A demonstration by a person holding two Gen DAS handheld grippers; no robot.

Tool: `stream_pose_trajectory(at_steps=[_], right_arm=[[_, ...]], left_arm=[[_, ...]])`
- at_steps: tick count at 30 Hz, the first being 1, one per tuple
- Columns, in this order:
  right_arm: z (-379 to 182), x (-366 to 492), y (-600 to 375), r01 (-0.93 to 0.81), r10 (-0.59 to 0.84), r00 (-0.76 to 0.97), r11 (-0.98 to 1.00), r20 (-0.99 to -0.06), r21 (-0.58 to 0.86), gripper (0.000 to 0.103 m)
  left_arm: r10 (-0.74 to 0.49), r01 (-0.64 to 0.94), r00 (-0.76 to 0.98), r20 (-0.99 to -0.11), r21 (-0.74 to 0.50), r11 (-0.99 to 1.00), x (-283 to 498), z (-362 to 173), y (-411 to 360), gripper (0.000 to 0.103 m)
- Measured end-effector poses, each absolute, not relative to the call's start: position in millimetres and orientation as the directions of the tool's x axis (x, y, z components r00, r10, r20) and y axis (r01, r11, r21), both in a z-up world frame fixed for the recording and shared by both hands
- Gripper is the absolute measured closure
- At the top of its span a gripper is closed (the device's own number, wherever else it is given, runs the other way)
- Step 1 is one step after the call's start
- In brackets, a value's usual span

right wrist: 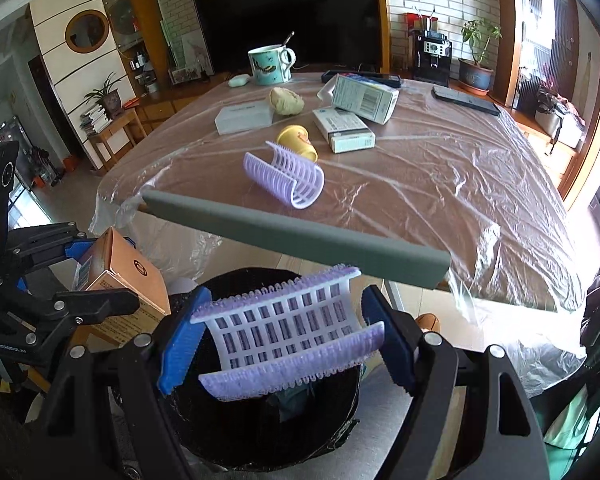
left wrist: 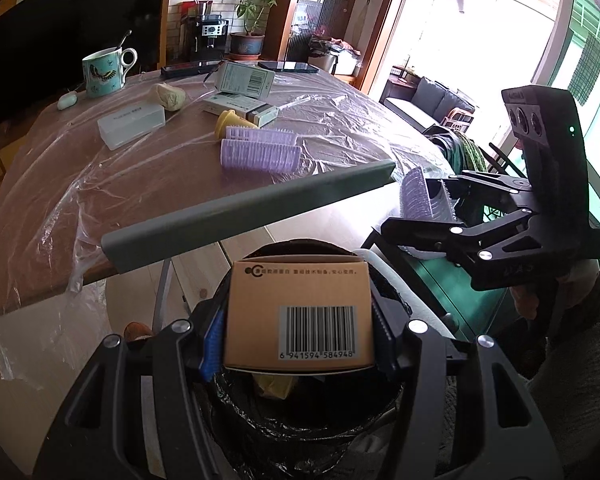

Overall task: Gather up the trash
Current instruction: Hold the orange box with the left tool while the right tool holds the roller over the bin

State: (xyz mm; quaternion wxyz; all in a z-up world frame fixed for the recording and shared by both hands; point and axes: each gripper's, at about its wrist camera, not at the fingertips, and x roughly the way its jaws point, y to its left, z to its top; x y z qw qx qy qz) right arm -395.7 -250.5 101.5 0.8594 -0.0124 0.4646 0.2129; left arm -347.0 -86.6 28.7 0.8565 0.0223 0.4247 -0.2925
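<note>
From the left wrist, the left gripper [left wrist: 300,320] has its jaws pinching a brown carton [left wrist: 298,312] by its two sides, barcode face up and its long axis running across the jaws, held over the black-lined trash bin [left wrist: 300,432] beside the bench [left wrist: 180,168]. From the right wrist, the right gripper [right wrist: 288,336] has its jaws pinching a purple hair roller half [right wrist: 288,328] over the same bin [right wrist: 268,432], its long axis spanning pad to pad and its hollow curve facing up.

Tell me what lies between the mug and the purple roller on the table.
A pale crumpled lump and a clear box, seen in the right wrist view.
</note>
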Motion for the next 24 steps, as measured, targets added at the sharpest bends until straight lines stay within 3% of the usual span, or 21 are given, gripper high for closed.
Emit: stream_pose_trajectory(at_steps=[24], right_arm=[[57,-401,-245,-0.357,0.339,0.405,0.914,-0.849,0.195,0.026]], left_arm=[[-0.427,0.512,0.394,-0.814,-0.191,0.837,-347,-16,-96,0.045]])
